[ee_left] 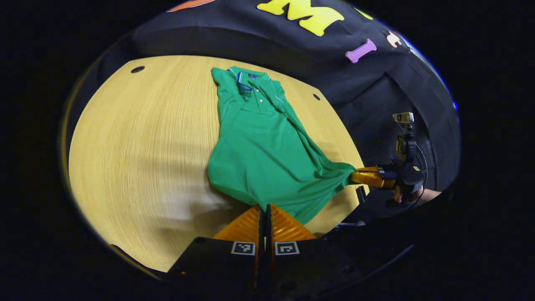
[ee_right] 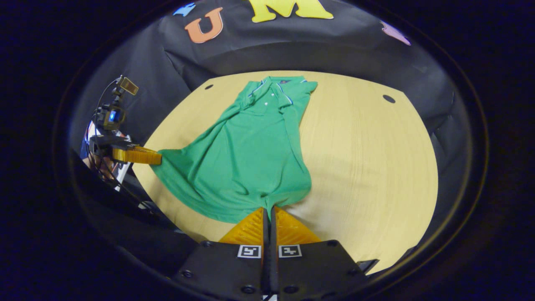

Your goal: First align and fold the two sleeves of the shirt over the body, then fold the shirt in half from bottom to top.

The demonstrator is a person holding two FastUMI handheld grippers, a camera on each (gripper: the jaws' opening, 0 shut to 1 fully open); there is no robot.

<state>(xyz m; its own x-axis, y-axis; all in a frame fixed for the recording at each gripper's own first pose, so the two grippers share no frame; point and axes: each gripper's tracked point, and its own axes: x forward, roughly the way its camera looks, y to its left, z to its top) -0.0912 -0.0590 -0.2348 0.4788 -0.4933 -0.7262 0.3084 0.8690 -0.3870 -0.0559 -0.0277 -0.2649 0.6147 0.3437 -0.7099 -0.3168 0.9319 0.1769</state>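
**Both hem corners pinched, ready for the bottom-to-top fold**

I have the green polo shirt (ee_left: 259, 154) lying on the wooden table (ee_left: 138, 167), collar at the top centre of the frame, with both sleeves apparently already folded over the body. My left gripper (ee_left: 265, 207) is clamped on the hem at the lower centre of the left gripper view. My right gripper (ee_right: 268, 209) is likewise pinched onto the hem, and it appears at the right of the left gripper view. I judge the two-corner hold keeps the hem taut and even, so I can carry it toward the collar (ee_right: 276, 85).
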